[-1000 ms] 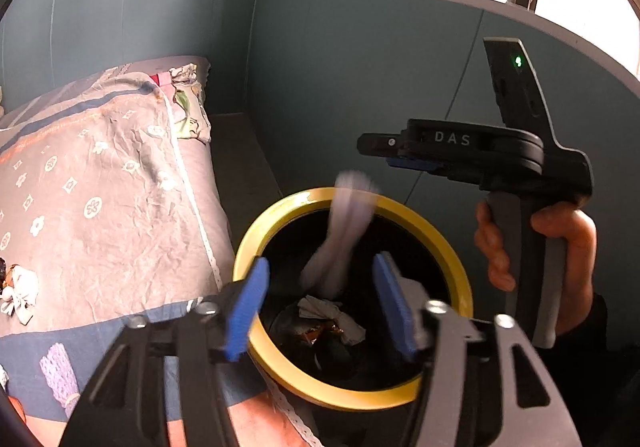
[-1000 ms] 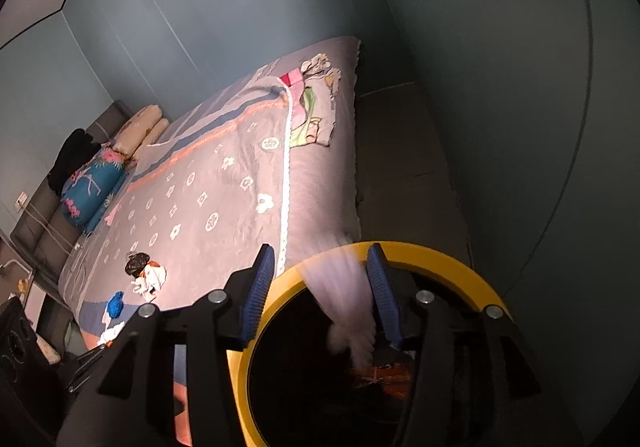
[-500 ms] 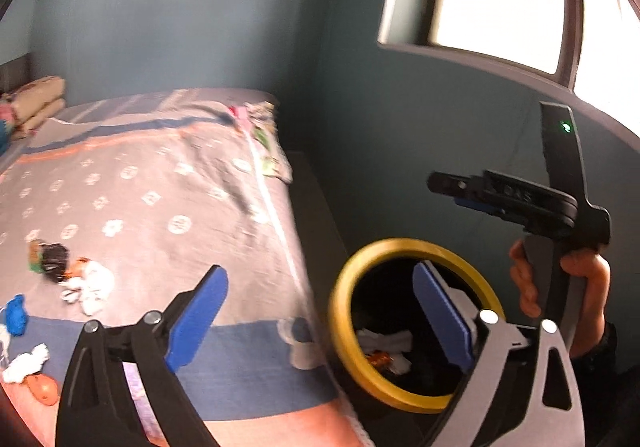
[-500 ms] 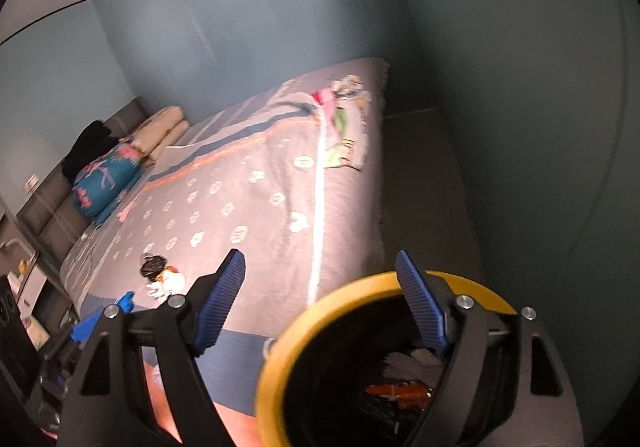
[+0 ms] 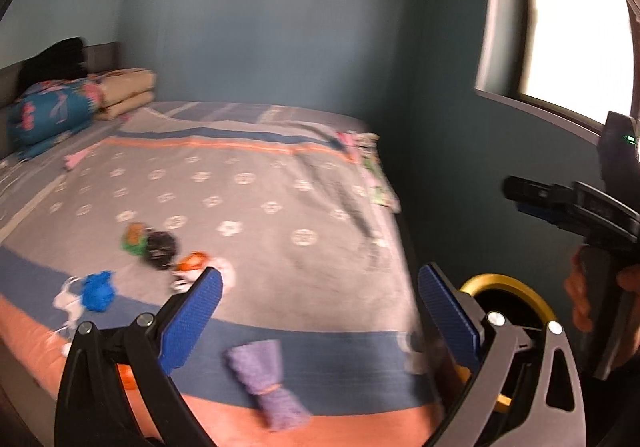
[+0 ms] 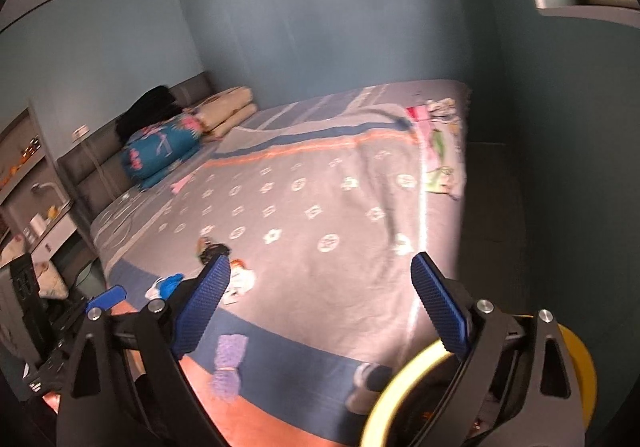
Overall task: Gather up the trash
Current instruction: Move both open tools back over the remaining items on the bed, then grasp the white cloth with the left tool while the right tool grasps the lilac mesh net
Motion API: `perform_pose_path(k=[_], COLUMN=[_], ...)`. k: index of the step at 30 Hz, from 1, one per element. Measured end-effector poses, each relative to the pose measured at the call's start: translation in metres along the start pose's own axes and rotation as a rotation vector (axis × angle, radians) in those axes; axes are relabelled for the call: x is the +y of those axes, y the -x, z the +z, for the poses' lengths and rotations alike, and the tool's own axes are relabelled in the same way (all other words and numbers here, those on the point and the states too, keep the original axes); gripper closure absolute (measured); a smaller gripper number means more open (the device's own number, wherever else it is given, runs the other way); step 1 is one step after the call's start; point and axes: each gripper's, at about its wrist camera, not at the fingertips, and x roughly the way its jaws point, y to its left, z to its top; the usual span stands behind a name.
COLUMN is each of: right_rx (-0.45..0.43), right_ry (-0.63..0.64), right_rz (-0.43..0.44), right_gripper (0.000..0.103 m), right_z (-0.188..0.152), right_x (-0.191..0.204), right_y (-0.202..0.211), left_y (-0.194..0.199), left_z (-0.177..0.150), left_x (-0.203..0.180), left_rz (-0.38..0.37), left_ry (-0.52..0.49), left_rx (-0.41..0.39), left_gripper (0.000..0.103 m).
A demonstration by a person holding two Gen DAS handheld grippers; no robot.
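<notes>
Mostly a wide bed (image 5: 280, 207) with a grey flower-print cover fills this blue-walled room, a window (image 5: 576, 27) at its right. Scraps of trash (image 5: 160, 247) lie loose near the bed's foot. Beside it stands a yellow-rimmed bin (image 6: 404, 375), contents blurred. The left gripper (image 5: 320, 311) gapes empty; the right gripper (image 6: 320, 299) is spreading wider, also empty.
</notes>
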Motion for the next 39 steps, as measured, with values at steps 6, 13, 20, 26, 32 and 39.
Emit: perform_pose_path(k=[6,13,20,26,32,39], right_rx=[0.043,0.105,0.168,0.241,0.306,0.386], right_ry=[0.052,0.116,0.165,0.190,0.219,0.247], right_rz=[0.074,0.144,0.190,0.201,0.205,0.203], right_gripper=[0.015,0.015,0.015,0.015,0.015,0.015], right_z=[-0.004,-0.021,-0.044,-0.067,-0.090,-0.117], right_x=[0.046,0.094,0.129,0.145,0.155,0.163], right_y=[-0.028,-0.062,-0.094,-0.122,-0.147,-0.174], left_y=[0.006,0.010,0.009,-0.001,-0.013,-0.024], left_z=[-0.010,-0.030,-0.056,-0.077,-0.094,-0.108], left_x=[0.063,0.123,0.173,0.203,0.224,0.245], left_rz=[0.143,0.294,0.410,0.462,0.490,0.509], left_ry=[0.095,0.169,0.258,0.307,0.329,0.355], left_rx=[0.016,0.048,0.099,0.162,0.208,0.246], left_gripper=[0.008,0.008,0.008,0.008,0.008,0.008])
